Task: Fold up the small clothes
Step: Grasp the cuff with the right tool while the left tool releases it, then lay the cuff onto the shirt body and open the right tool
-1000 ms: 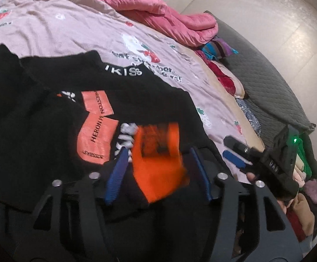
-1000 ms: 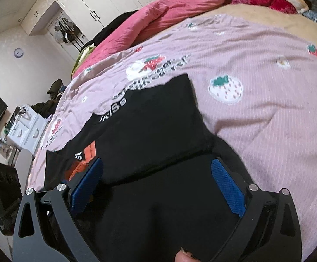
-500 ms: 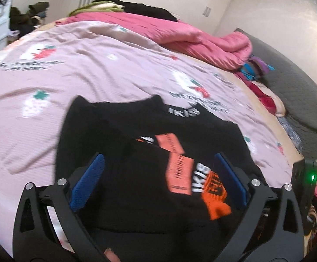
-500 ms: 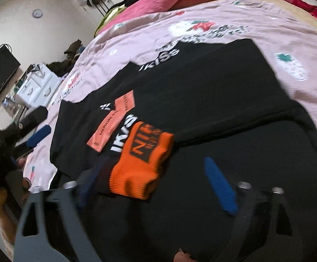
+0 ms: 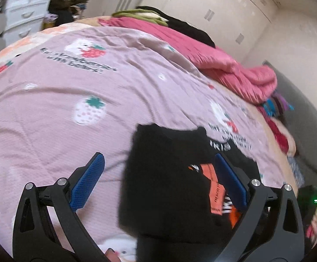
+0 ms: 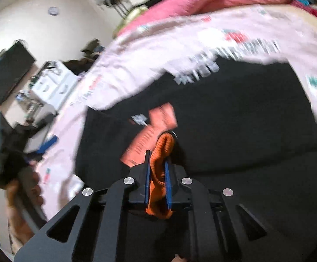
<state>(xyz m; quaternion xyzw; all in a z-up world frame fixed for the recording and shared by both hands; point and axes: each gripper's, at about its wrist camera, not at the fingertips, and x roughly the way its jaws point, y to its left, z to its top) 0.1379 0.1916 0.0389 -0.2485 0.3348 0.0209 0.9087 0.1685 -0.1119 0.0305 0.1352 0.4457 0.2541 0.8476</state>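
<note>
R gripper (image 6: 157, 163): jaws have just been closing, now pinched tight on orange knit cuff (image 6: 160, 152), low centre of R wrist view; blue pads press it from both sides.
L gripper (image 5: 158, 174): jaws spread wide, nothing between the pads; hangs over bed, lower half of L wrist view. Also seen at left edge of R wrist view, blurred, w/ person's hand (image 6: 21, 198) on its grip.
Black sweater (image 5: 169, 185): lies on pink bedsheet (image 5: 71, 87), lower centre-right of L view; white lettering at collar, orange patches (image 5: 215, 187) on front. Fills middle and right of R view.
Cuff pos: on sweater front, just below orange patch in R view.
Pink quilt (image 5: 224, 65): bunched, upper right of L view.
White drawers (image 5: 25, 11): upper left, L view.
Blur: R view heavily smeared.
</note>
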